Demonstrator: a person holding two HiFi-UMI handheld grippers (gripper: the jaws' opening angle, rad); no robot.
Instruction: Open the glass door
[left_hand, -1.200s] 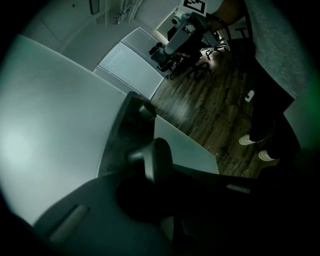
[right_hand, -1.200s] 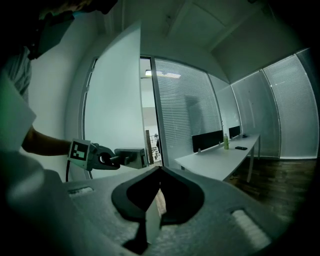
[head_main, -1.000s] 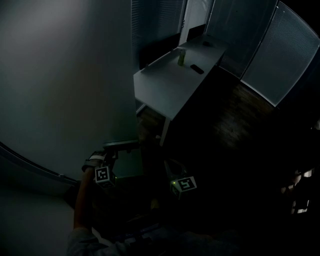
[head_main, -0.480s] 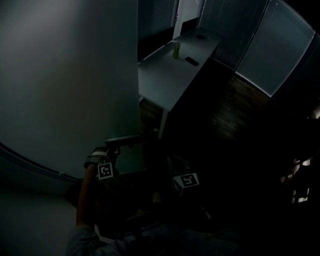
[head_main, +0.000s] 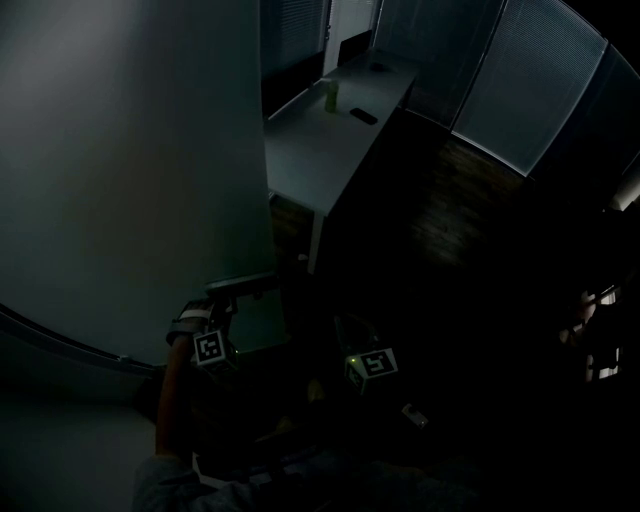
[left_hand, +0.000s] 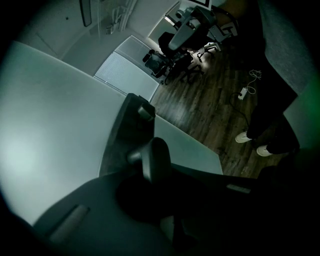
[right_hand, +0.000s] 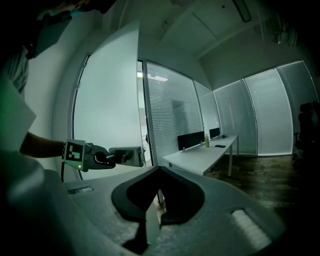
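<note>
The room was dim. The frosted glass door (head_main: 130, 180) filled the left of the head view, a pale panel whose right edge ran down toward the handle (left_hand: 155, 160). The handle sat low on that edge, near the person.

The left tongs (right_hand: 111, 158) were closed on the handle. In the left gripper view the dark lever stood right at the jaws, with the door pale to its left. From the right gripper view the same tongs reached in from the left and met the handle's block at the door's edge. A bare forearm (head_main: 168, 400) ran back from them toward the near side.

The right tongs (right_hand: 158, 172) hung free to the right of the left ones, well apart from the door. Their jaws were together at the tips with nothing between them, and they pointed into the room past the door's edge.

Beyond the door a long white tabletop (head_main: 310, 150) ran away to the far side. A green bottle (head_main: 331, 97) stood upright on it toward the far end, and a small dark flat thing (head_main: 363, 116) lay just right of it. Tall panels with blinds (head_main: 520, 100) closed the far right side. The floor (left_hand: 210, 110) was dark wood. In the left gripper view two light shoes (left_hand: 255, 144) stood on it at the right, and office chairs (left_hand: 170, 55) were grouped at the far end.
</note>
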